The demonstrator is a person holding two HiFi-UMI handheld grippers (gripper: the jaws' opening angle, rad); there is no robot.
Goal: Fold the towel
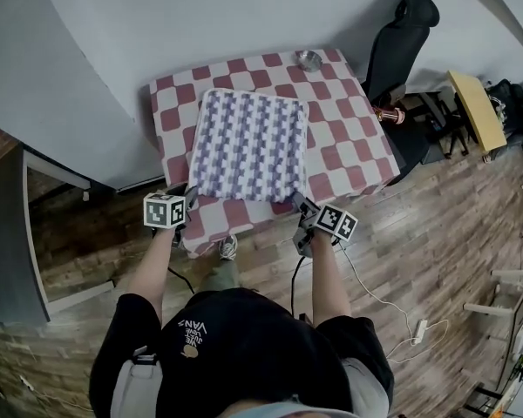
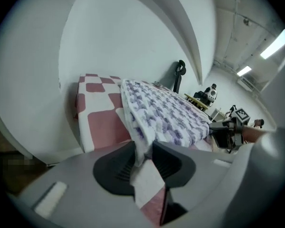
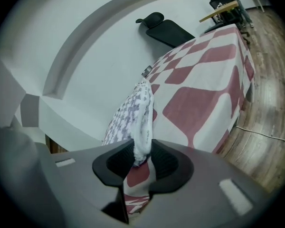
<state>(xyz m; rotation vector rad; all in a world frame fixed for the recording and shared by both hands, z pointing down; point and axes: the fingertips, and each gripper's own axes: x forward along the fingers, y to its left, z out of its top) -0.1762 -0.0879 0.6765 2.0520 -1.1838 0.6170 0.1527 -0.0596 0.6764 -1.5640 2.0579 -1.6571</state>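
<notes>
Towel (image 1: 251,144): roughly square, thick and nubby, with a woven purple-and-white houndstooth pattern. It lies flat and spread out on the tabletop (image 1: 169,84), its near edge close to the tabletop's front edge.

Checked cloth (image 3: 204,80): smooth, large dusty-red and white squares. It covers the whole tabletop and drapes over the sides.

Left tool (image 2: 143,153): dark ribbed pads pinch the towel's near left corner. The fluffy white edge is bunched between them and rises out of the grip in a soft fold.

Right tool (image 3: 142,158): pads are pressed onto the near right corner. The towel's hem stands up from the pads as a plush, rounded ridge.

Both tools: grey, matte, moulded bodies, each with a marker cube, held at the tabletop's front edge by a person in a dark short-sleeved shirt.

Small shiny metal bowl (image 1: 309,59): sits at the far edge of the tabletop, well apart from the towel.

Black office chair (image 1: 401,42): stands beside the far right corner.

Floor (image 1: 418,233): wood planks, with a white cable trailing across it on the right.

Wall behind: plain and pale.
</notes>
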